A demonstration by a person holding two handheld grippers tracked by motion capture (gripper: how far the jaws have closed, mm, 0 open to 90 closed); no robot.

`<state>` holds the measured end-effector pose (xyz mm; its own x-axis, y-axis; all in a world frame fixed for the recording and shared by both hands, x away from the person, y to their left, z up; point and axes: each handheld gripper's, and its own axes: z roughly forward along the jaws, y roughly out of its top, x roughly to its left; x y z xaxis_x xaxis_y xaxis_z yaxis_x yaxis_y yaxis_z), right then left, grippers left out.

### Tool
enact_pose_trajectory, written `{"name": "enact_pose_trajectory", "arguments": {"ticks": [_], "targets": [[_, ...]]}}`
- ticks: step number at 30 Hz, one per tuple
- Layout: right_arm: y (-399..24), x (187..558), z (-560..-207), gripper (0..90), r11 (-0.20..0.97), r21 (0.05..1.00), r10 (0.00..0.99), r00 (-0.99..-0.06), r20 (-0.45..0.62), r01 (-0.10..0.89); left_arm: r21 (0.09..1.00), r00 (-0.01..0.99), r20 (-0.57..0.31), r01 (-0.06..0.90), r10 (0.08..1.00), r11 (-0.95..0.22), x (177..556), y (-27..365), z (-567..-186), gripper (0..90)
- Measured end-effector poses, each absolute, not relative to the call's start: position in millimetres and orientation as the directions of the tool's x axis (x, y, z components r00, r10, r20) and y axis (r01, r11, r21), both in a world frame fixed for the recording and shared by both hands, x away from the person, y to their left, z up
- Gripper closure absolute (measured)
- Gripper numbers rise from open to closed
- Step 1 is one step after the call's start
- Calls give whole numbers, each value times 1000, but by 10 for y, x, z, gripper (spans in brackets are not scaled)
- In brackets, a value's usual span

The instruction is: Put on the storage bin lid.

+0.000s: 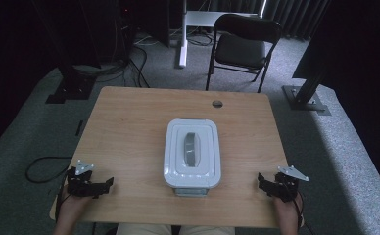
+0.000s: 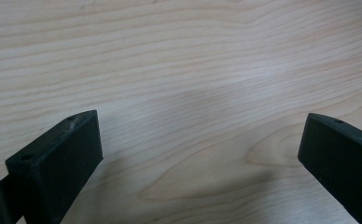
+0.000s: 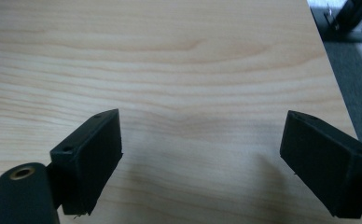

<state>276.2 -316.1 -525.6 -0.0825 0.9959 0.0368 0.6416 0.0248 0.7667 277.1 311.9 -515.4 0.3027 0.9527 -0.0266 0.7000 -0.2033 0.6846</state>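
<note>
A white lidded plastic box with a grey handle on its lid sits in the middle of the wooden table, near the front edge. My left gripper rests at the table's front left corner, well left of the box, open with nothing between its jaws. My right gripper rests at the front right corner, right of the box, open too. In the left gripper view the left gripper stands wide apart over bare wood. In the right gripper view the right gripper does the same.
A black folding chair stands beyond the table's far edge. A cable hole sits near the far edge of the table. Black stand bases flank the table on the grey floor. A table edge runs at the upper right.
</note>
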Motion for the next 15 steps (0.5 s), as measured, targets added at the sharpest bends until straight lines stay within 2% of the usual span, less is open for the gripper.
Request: {"name": "enact_pose_trajectory", "arguments": {"ticks": [10,15], "targets": [[-3125,2830,-5275,126,47,727,998,-67,-1,685,645,278,13,732,961,-221,2794,3149,-5200,4],[-3128,2872,-5277,119,39,721,998,-68,12,692,683,288,10,698,958,-217,2818,3159,-5240,4]]}}
